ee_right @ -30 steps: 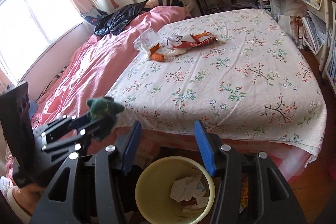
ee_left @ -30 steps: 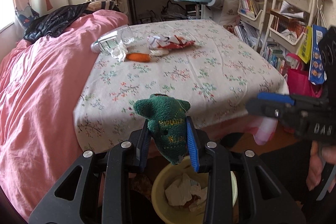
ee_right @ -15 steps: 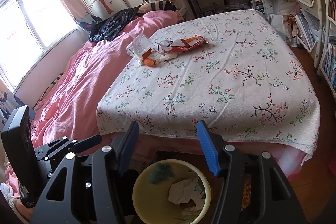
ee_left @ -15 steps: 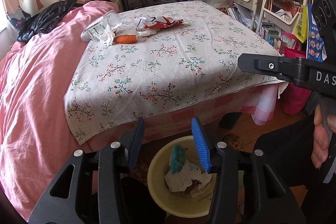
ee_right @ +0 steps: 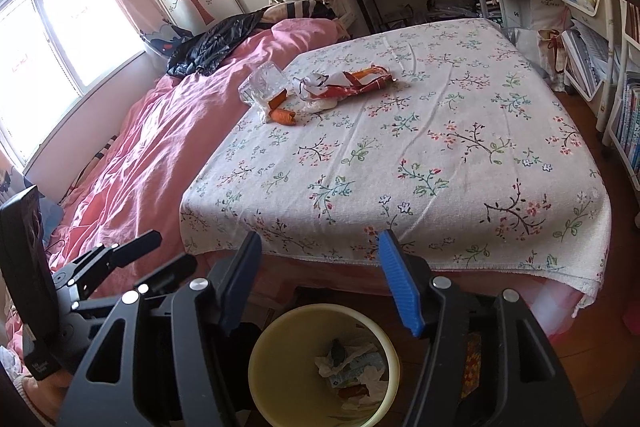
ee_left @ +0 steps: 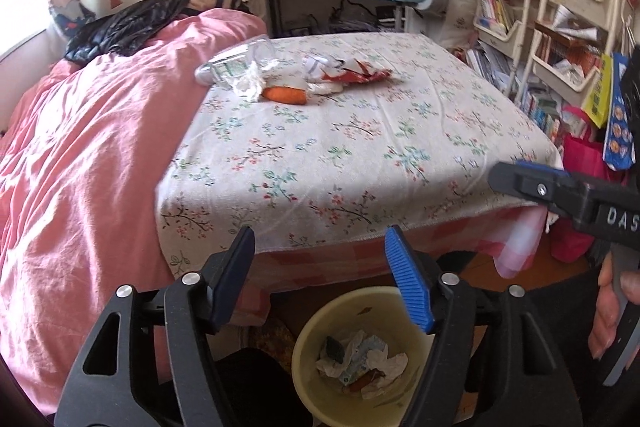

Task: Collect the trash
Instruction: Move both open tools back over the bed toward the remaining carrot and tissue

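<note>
Left gripper: fingers spread wide and opening, nothing between them; it hangs over the bin at the foot edge of the bed.
Right gripper: fingers wide apart and opening a little, empty; it also hangs over the bin, just beside the left one.
Bin: pale yellow, round, on the floor against the foot edge of the bed, directly below both pairs of fingers.
Trash in bin: crumpled white paper, a small dark green scrap at the left and something orange-brown lower down; all of it lies loose on the bottom, well below the fingers and touching neither pair.
Trash on bed: a red, orange and white snack wrapper, a clear plastic container tipped on its side, a white crumpled bit and a small orange piece, bunched together near the far left part of the floral cover, well apart from both grippers.
Floral cover: white with small flower sprigs, spread over the right half of the bed up to its foot edge.
Pink quilt: rumpled, along the left side of the bed.
</note>
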